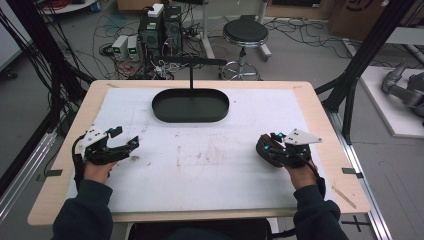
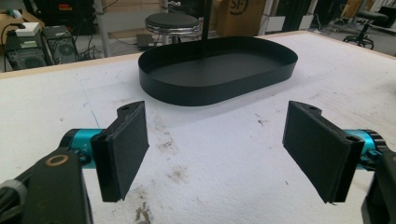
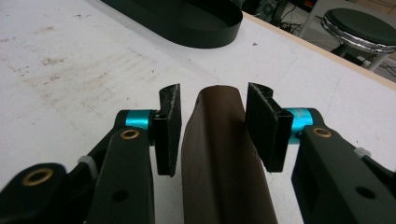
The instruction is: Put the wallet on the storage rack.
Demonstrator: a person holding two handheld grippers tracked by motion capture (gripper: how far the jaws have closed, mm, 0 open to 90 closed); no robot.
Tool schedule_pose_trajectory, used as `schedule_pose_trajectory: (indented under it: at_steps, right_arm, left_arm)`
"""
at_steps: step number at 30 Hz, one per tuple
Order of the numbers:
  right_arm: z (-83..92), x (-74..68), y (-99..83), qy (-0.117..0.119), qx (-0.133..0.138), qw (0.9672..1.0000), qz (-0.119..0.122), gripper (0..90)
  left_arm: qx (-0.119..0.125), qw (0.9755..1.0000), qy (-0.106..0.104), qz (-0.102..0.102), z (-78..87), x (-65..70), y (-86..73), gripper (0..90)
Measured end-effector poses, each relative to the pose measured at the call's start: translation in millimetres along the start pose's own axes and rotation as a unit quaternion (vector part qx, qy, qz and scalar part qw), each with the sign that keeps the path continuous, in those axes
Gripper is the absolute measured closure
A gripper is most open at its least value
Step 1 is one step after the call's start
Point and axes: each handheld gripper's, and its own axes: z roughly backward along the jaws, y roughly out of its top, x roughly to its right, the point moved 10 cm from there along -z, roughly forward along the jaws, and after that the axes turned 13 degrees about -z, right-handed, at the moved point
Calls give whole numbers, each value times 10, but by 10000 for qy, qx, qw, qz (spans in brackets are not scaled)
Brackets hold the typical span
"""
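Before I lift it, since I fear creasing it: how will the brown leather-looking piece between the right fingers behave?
The brown piece looks thin and bowed, so it will probably flex rather than stay stiff. Its smooth sheen suggests it may slip between the right gripper's fingers. It seems light, so a push would likely slide it across the table.

black oval tray (image 1: 190,106) on the stained white table (image 1: 210,170), stool (image 1: 245,34) beyond.

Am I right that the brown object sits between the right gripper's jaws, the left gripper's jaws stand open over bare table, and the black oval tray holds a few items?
Not quite: the black oval tray is empty, as the left gripper view shows. The rest stands: the brown object sits between the jaws of the right gripper, and the left gripper is open over bare table.
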Motion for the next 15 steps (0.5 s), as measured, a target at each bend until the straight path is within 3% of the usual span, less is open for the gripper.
schedule_pose_trajectory:
  at_steps: [10, 14, 15]
  right_arm:
    - [1, 18, -6, 65, 29, 9999, -86, 457]
    - [26, 31, 11, 176, 136, 9997, -134, 358]
    - [25, 39, 3, 201, 126, 9996, -163, 293]
  left_arm:
    - [3, 10000, 2, 5, 0, 0, 0, 223]
    - [12, 10000, -8, -3, 5, -1, 3, 223]
    - [9, 10000, -11, -6, 6, -2, 2, 223]
